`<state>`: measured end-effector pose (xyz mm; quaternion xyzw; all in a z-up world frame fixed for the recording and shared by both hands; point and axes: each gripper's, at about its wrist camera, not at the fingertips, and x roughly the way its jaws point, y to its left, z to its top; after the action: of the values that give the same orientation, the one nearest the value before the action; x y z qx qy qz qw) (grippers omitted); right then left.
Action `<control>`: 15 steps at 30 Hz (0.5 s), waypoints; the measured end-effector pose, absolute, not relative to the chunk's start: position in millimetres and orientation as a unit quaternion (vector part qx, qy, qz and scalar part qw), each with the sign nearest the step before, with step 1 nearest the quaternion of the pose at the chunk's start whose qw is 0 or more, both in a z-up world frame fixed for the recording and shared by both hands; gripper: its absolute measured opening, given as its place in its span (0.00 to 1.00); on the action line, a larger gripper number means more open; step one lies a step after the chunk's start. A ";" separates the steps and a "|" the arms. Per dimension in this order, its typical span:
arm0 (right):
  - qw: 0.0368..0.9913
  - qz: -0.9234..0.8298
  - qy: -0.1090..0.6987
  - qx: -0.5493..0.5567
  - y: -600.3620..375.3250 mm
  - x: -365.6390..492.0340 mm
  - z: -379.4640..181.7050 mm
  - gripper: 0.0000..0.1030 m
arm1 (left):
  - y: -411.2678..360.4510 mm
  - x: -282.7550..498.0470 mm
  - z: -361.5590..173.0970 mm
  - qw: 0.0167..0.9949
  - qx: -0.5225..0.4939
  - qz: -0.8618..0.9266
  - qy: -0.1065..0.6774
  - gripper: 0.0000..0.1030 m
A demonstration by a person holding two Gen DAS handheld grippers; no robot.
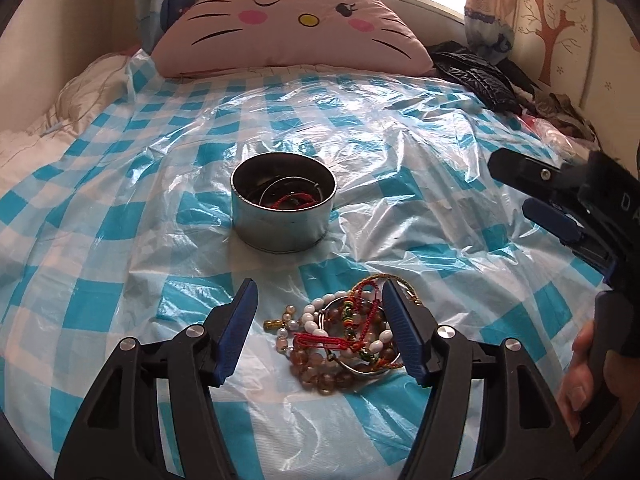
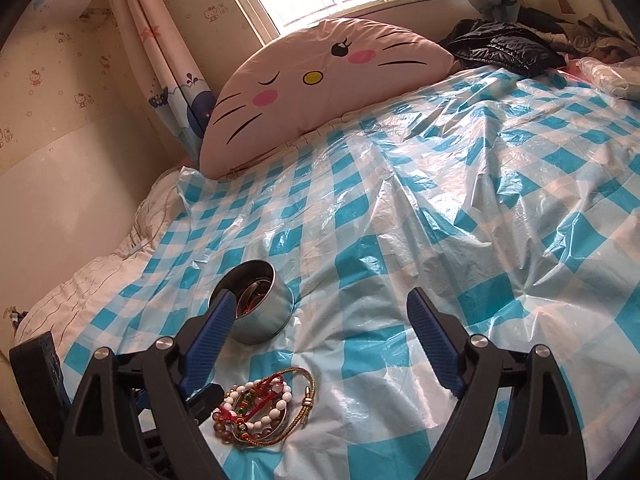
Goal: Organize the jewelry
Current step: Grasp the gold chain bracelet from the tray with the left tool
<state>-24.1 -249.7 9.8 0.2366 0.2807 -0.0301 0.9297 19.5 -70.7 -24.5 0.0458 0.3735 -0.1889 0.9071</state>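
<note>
Picking the next piece from the jewelry pile (image 1: 340, 340).
My left gripper (image 1: 320, 320) straddles it, spread wide, empty; it must close on one strand for the tin (image 1: 282, 200). My right gripper (image 2: 320, 340) gapes empty.

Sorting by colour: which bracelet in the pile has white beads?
The white oval-bead bracelet, lying over the brown translucent bead bracelet and beside the red cord bracelet.

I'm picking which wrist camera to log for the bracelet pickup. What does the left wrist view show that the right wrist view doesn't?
Only the left wrist view shows the left gripper open astride the jewelry pile, plus the right gripper open from the side.

Only the right wrist view shows the gold cord bracelet at the pile's edge, and its own fingers over bare sheet.

Both show the metal tin holding jewelry, and the cat pillow.
</note>
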 end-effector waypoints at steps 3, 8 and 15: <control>0.925 -0.034 0.288 0.246 -254.9 -20.4 6.1 0.82 | -78.4 23.8 -28.6 0.901 0.044 -0.200 0.383 0.50; 0.923 -0.027 0.296 0.246 -253.4 -15.9 3.0 0.82 | -78.1 32.7 -38.5 0.888 0.030 -0.208 0.410 0.37; 0.920 -0.021 0.299 0.254 -255.4 -13.0 0.1 0.82 | -90.9 35.4 -56.1 0.871 0.064 -0.213 0.437 0.22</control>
<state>-13.0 -255.4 0.1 0.2535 0.2986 -0.0207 0.9198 35.4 -90.9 -56.1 0.0636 0.4374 -0.2127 0.8714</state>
